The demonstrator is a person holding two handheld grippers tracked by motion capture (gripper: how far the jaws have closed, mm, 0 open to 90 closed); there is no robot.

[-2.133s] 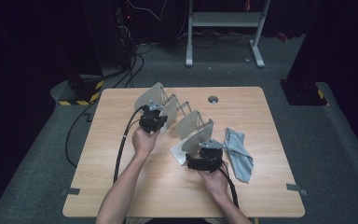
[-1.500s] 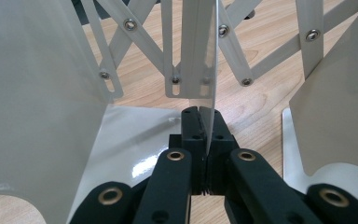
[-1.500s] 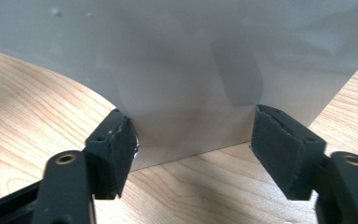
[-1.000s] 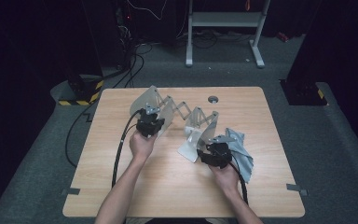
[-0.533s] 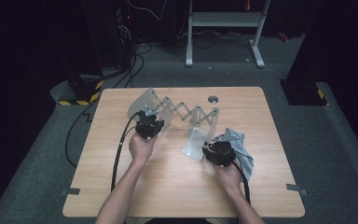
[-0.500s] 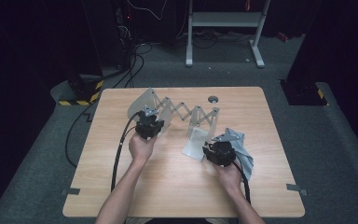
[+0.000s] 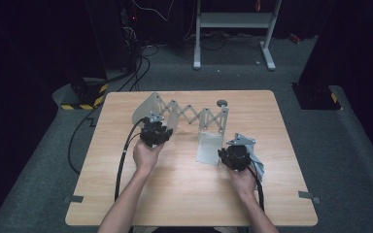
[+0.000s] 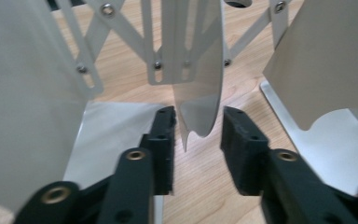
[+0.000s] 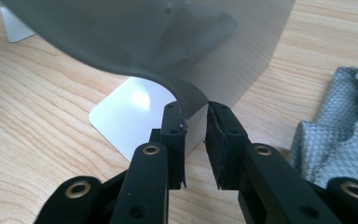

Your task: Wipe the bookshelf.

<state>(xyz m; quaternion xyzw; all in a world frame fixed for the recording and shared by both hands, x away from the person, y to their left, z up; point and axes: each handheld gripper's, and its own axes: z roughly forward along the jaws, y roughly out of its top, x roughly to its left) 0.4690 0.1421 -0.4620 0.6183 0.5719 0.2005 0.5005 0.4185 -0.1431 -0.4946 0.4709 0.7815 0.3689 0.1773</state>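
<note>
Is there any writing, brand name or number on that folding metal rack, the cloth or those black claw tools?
No readable text anywhere.
Metal rack: bare plates and rivets, no markings.
Grey cloth: woven pattern, no label visible.
Left gripper and right gripper: plain black jaws, no lettering.

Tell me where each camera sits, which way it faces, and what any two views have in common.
High view: fixed above the person's side, looking forward and down on the table; both forearms, the left gripper and right gripper show.
Left gripper view: rides the left gripper, looking along its black jaws at a middle plate of the expanding metal rack.
Right gripper view: rides the right gripper, looking along its jaws at the rack's end plate, grey cloth beside.
Shared: high and right gripper views both show the end plate and cloth.
</note>
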